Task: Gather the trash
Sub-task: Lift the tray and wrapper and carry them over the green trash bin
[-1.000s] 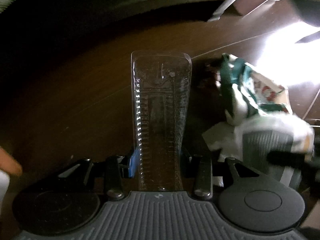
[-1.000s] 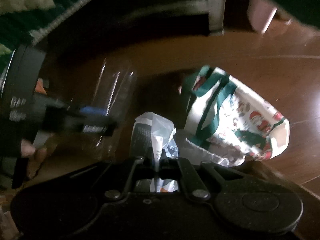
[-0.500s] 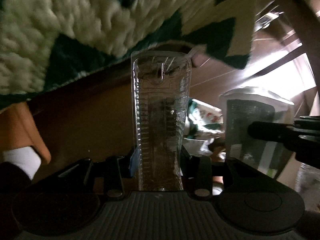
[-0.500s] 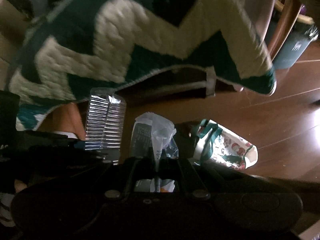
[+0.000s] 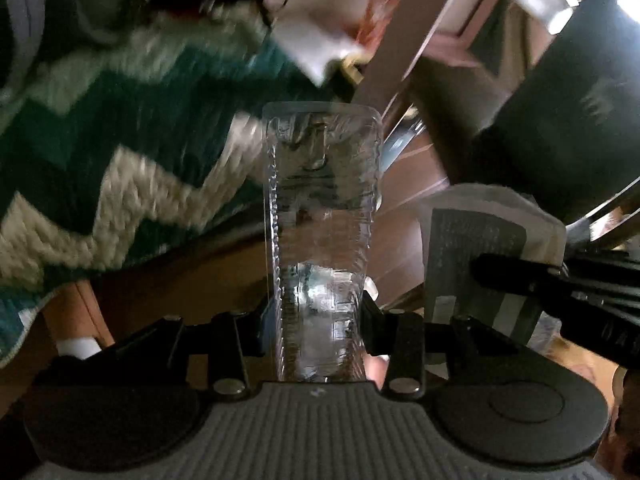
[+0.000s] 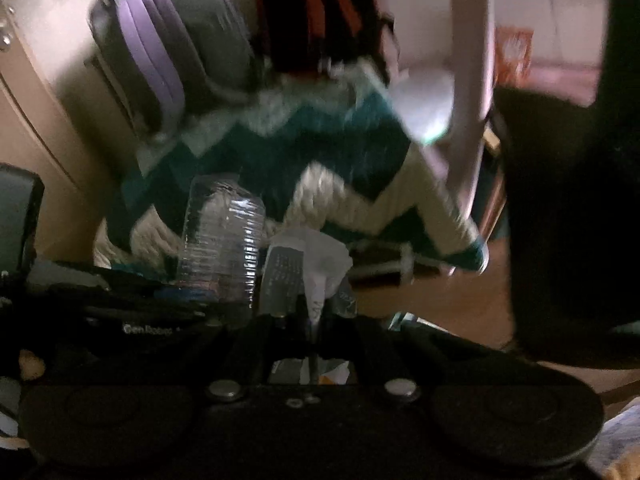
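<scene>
Two pieces of trash in hand: left gripper jaws clamped on clear plastic bottle, right gripper jaws pinched tight on crumpled wrapper. Both held above wood floor beside zigzag blanket, probably carrying to dark bin.

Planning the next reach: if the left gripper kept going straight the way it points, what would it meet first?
Probably the green-and-cream zigzag blanket or the pale furniture leg beyond the clear plastic bottle that the left gripper holds; blur leaves depth unclear.
</scene>
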The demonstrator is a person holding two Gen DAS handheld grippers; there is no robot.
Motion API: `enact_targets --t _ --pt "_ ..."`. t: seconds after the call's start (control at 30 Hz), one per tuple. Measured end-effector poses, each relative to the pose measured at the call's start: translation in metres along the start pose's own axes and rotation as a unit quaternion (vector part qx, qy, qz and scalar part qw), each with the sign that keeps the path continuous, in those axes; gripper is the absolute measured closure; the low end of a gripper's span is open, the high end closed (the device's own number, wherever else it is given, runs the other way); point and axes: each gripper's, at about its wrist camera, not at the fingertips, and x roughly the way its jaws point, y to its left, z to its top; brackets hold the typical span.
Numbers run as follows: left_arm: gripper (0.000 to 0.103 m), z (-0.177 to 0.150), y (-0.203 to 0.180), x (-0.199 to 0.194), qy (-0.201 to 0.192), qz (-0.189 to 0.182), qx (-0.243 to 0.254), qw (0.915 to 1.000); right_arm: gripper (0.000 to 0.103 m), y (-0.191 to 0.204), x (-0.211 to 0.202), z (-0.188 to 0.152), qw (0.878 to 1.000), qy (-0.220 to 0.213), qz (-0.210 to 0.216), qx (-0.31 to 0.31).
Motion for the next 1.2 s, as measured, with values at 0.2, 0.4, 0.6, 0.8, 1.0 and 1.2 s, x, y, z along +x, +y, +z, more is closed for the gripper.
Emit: enact_targets --t 0.2,0.4,0.6,0.8,1.0,1.2 --pt "0.062 0.018 -0.048 -0.054 -0.054 -0.007 0.038 0.9978 0.101 -0.006 -0.083 0.009 0.997 -0.077 -0.026 -0.016" --pt "0.062 0.047 -0.103 -0.096 -0.098 -0.028 0.08 0.9916 0.101 -0.021 -0.145 0.026 0.988 -0.143 -0.05 -0.021" --pt "0.062 0.083 -0.161 -0.125 -0.137 -0.052 0.117 0.9822 0.101 -0.04 -0.193 0.045 0.977 -0.196 -0.083 -0.021" --pt "0.062 0.122 -0.214 -0.148 -0.17 -0.086 0.137 0.972 0.101 -0.064 -0.243 0.069 0.956 -0.264 -0.128 -0.021" --pt "0.062 0.159 -0.269 -0.163 -0.201 -0.108 0.167 0.9591 0.101 -0.094 -0.277 0.093 0.936 -0.311 -0.166 -0.009" --pt "0.062 0.184 -0.322 -0.151 -0.207 -0.108 0.205 0.9507 0.101 -0.126 -0.288 0.108 0.923 -0.329 -0.198 0.008"
